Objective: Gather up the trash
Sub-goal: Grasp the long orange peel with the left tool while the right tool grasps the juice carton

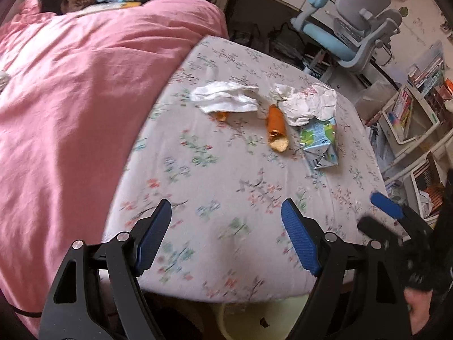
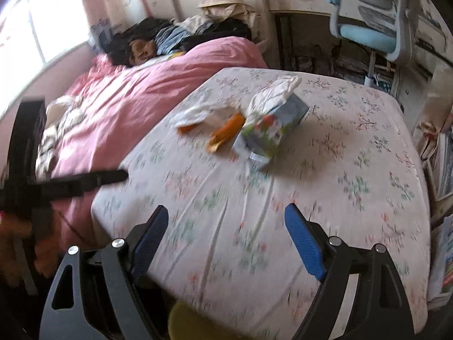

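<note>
Four pieces of trash: we count a flat white tissue (image 1: 225, 96), a crumpled white paper (image 1: 308, 100), an orange peel (image 1: 277, 129) and a crushed drink carton (image 1: 320, 141), clustered mid-bed on the floral sheet (image 1: 215, 187); a small orange scrap (image 1: 220, 116) peeks from under the tissue.
Left gripper (image 1: 226, 238): we hold it spread wide and empty, over the near edge of the bed.
Right gripper (image 2: 226, 240): likewise wide apart, nothing between the pads.
Direction: the cluster lies ahead of both grippers, well apart from each; from the left it sits ahead and slightly right, from the right ahead and about centred.
Long axis: the peel runs roughly toward and away from us, the carton much the same, so we judge a straight-on approach would close across their narrow width.
Nearer arm: we judge the right one nearer the carton, the left nearer the tissue.
Bin: a pale yellow bin (image 1: 254, 320) sits just below the bed edge, under both grippers.
</note>
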Motion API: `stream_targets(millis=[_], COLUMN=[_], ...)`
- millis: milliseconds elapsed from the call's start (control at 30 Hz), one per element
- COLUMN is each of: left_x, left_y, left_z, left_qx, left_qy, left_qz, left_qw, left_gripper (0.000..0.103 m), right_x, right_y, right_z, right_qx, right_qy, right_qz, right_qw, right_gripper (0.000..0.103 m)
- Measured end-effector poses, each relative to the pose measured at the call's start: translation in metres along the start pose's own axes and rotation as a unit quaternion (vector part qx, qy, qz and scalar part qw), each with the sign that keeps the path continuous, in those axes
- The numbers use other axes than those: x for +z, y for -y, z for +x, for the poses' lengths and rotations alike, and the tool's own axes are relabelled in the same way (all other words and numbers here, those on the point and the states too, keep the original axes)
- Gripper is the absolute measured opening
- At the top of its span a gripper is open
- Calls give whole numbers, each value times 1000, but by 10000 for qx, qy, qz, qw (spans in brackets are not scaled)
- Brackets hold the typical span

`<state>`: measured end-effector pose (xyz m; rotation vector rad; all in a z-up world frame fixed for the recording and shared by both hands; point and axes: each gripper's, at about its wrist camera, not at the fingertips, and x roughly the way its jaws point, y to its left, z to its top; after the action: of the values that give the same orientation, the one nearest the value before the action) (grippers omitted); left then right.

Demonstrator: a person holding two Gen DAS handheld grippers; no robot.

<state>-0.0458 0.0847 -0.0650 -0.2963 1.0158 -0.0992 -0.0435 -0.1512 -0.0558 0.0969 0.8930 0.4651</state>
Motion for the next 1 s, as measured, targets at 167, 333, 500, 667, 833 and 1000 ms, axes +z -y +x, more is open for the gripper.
stream_targets(millis=[167, 333, 500, 667, 833, 1000], left_x=[23, 49, 65, 71, 79, 75], left_y=[29, 45, 59, 68, 78, 82], left_z=[26, 62, 87, 109, 118, 111], left_qx=[-144, -101, -24, 238, 232, -180], left_qy=[3, -94, -71, -169, -91, -210], left_qz=[275, 225, 308, 583, 799, 803], left_qw=[9995, 9997, 9995, 9979, 9965, 9964], left_gripper=[77, 73, 71, 68, 42, 21], right_x=[17, 38, 53, 55, 53, 55], right_y=[16, 25, 36, 64, 79, 67], right_z=[14, 28, 44, 68, 75, 48], right_qx=[144, 100, 84, 340, 646, 100], right_qy=[91, 155, 129, -271, -520, -331], right_qz=[477, 617, 804, 1351, 1600, 892], right_qw=[9987, 9979, 9966, 9899, 9836, 9954], right_gripper=[81, 81, 80, 65, 39, 32])
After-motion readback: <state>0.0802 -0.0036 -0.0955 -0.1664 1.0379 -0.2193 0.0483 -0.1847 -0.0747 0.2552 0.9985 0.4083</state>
